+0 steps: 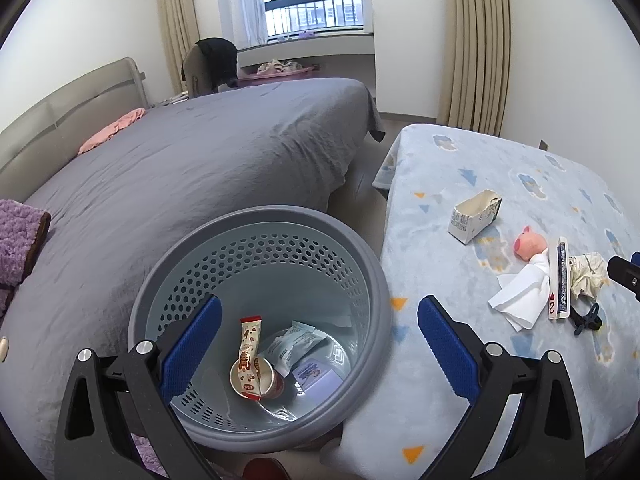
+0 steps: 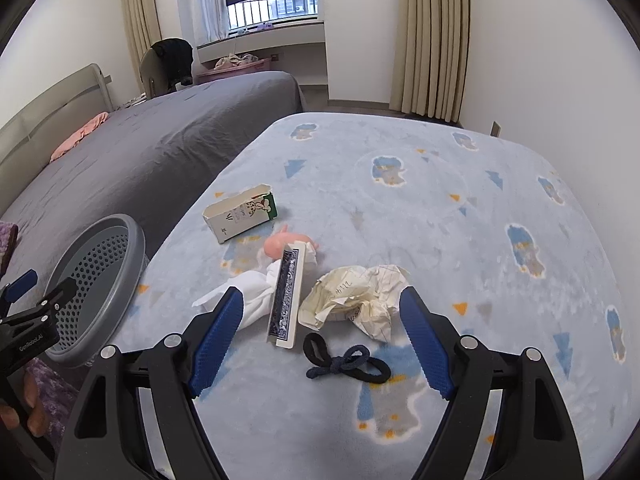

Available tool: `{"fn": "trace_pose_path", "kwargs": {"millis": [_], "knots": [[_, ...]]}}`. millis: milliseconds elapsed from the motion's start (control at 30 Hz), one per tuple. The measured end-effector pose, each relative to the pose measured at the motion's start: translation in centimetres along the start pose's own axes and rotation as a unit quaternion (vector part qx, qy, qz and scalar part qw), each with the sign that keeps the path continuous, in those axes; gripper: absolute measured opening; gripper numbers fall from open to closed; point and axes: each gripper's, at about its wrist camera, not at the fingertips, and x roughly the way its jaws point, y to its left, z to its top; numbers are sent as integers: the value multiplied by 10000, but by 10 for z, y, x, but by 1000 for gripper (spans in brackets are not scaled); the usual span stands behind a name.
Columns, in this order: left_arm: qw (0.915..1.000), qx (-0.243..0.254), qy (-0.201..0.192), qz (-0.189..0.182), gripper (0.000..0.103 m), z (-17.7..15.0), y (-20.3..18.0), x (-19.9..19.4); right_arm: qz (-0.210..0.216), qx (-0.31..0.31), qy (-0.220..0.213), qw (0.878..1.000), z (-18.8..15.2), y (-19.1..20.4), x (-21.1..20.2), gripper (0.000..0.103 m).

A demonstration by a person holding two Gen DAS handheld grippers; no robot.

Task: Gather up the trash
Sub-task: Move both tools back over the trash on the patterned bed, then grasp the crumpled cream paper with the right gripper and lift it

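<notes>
My left gripper (image 1: 320,308) hangs open over a grey perforated bin (image 1: 260,224), which holds a paper cup (image 1: 256,382), a snack wrapper (image 1: 249,340) and some packets. My right gripper (image 2: 320,296) is open above the blue blanket, its fingers either side of a crumpled paper (image 2: 352,296) and a playing-card box (image 2: 286,296), touching neither. A white tissue (image 2: 248,296) lies left of the box. Beyond them are an opened milk carton (image 2: 240,214) and a pink pig toy (image 2: 280,246). A black hair tie (image 2: 348,364) lies nearest the gripper.
The light-blue patterned blanket (image 2: 440,200) covers a low surface beside a grey bed (image 1: 180,168). The bin (image 2: 100,280) stands in the gap between them, with my left gripper (image 2: 46,286) at its rim. Curtains and a window are at the back.
</notes>
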Motion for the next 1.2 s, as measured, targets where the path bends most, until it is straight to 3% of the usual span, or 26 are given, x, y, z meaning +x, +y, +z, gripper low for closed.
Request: {"fn": "trace_pose_path", "kwargs": {"millis": [267,500,733,967,1200], "knots": [[9999,106,12,-53,97,0,-12,1,-138,341,-76,9993,-4,-30,-4,77],[9997,198,23,-166,97,-1,-24,1,-260,573,104,9980,-15,-56,3,77],[9993,289,35,-254,97,-2,-34,2,-185,416,292,9985,-20,-51,16,77],[9989,368,60,-289,97,-3,-38,3,-92,161,305,9994,-4,-33,35,78],[9988,341,98,-345,97,-3,-38,6,-220,88,679,9974,2,-31,69,78]]}}
